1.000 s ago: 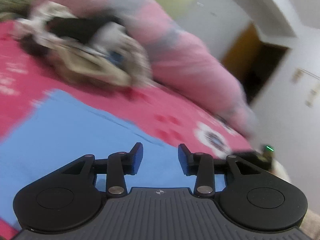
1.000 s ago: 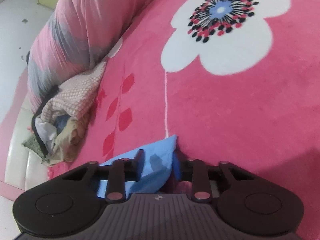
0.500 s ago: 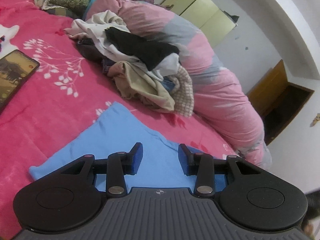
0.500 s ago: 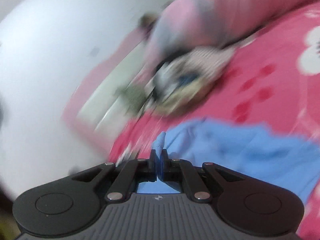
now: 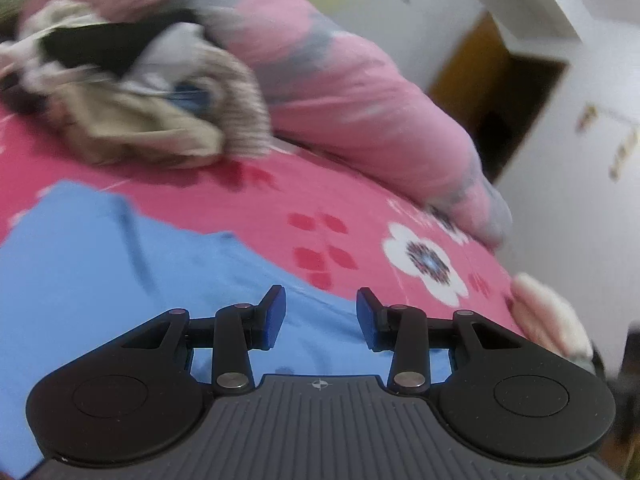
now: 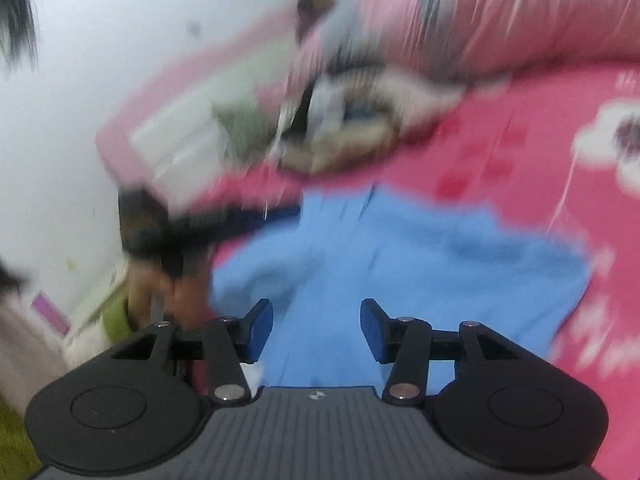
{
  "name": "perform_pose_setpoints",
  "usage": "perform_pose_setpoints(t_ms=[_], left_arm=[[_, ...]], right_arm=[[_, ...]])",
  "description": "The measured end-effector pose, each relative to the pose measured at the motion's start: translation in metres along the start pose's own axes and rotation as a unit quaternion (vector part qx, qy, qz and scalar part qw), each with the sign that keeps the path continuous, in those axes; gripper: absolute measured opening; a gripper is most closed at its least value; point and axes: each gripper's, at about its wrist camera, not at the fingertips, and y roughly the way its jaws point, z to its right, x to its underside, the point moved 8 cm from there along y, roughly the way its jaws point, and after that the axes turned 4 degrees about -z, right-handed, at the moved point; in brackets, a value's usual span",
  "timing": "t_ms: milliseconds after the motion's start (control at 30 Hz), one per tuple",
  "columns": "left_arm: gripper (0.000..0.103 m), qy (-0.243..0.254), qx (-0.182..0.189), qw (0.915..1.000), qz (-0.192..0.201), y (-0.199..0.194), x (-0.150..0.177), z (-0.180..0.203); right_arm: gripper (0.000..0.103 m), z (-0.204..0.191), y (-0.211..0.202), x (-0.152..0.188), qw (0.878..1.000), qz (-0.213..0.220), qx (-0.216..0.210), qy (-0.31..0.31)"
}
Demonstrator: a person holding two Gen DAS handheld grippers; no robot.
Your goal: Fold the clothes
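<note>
A light blue garment (image 5: 120,280) lies spread on the pink flowered bedcover (image 5: 380,232). My left gripper (image 5: 320,304) hovers over the garment's near part, open, with nothing between its pads. In the right wrist view the same blue garment (image 6: 420,256) lies partly folded on the bedcover (image 6: 540,152). My right gripper (image 6: 316,320) is above it; its jaws are opening and no cloth sits between them. The left gripper appears there as a dark blurred shape (image 6: 200,228) at the garment's left edge.
A pile of unfolded clothes (image 5: 132,92) lies at the back of the bed against a rolled pink and grey quilt (image 5: 352,92). White walls and a brown doorway (image 5: 492,92) stand beyond. The bed's edge drops off at the right. A person's hand (image 5: 552,312) shows at the right.
My right gripper was shut on a corner of the blue garment, swung it across, and has let it go; its jaws now stand apart. The left gripper shifted sideways over the garment and stayed open.
</note>
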Motion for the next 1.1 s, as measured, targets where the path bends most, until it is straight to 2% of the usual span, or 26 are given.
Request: perform_pose_setpoints(t_ms=[67,167,233,333,367,400,433,533,633,733,833,900,1000,1100], left_arm=[[0.039,0.022,0.01,0.9997,-0.007,0.012,0.003,0.013],[0.039,0.043,0.025,0.9985,-0.025,0.029,0.011,0.027],[0.039,0.051,0.032,0.9973,-0.042,0.041,0.018,0.034],[0.039,0.067,0.037,0.995,-0.065,0.059,0.022,0.042],[0.039,0.076,0.034,0.994,-0.07,0.064,0.024,0.045],[0.039,0.086,0.032,0.993,-0.075,0.07,0.025,0.047],[0.039,0.093,0.027,0.9922,-0.079,0.075,0.026,0.048],[0.039,0.1,0.019,0.9911,-0.086,0.085,0.026,0.048],[0.039,0.093,0.014,0.9912,-0.093,0.094,0.025,0.045],[0.039,0.095,-0.009,0.9896,-0.108,0.105,0.03,0.038],[0.039,0.096,-0.02,0.9884,-0.115,0.108,0.033,0.035],[0.039,0.097,-0.022,0.9885,-0.114,0.106,0.032,0.034],[0.039,0.098,-0.022,0.9892,-0.106,0.104,0.027,0.038],[0.039,0.108,-0.015,0.9889,-0.102,0.105,0.023,0.047]], right_arm=[[0.051,0.022,0.003,-0.021,0.999,0.015,0.039,-0.011],[0.05,0.058,0.039,-0.043,0.996,-0.009,0.084,-0.035],[0.051,0.081,0.07,-0.052,0.995,-0.037,0.09,-0.024],[0.048,0.116,0.114,-0.058,0.993,-0.086,0.077,0.001],[0.031,0.122,0.119,-0.054,0.992,-0.105,0.07,0.006],[0.004,0.128,0.123,-0.049,0.99,-0.123,0.063,0.011],[0.004,0.131,0.125,-0.049,0.99,-0.128,0.056,0.011],[0.004,0.125,0.118,-0.061,0.995,-0.087,0.04,-0.003],[0.004,0.128,0.116,-0.07,0.998,-0.047,0.042,-0.007],[0.004,0.15,0.134,-0.062,0.996,-0.058,0.07,0.013],[0.005,0.167,0.137,-0.055,0.995,-0.053,0.066,0.061],[0.016,0.173,0.126,-0.06,0.992,-0.032,0.065,0.1],[0.026,0.186,0.089,-0.071,0.984,0.029,0.067,0.162],[0.027,0.194,0.047,-0.062,0.972,0.047,0.064,0.222]])
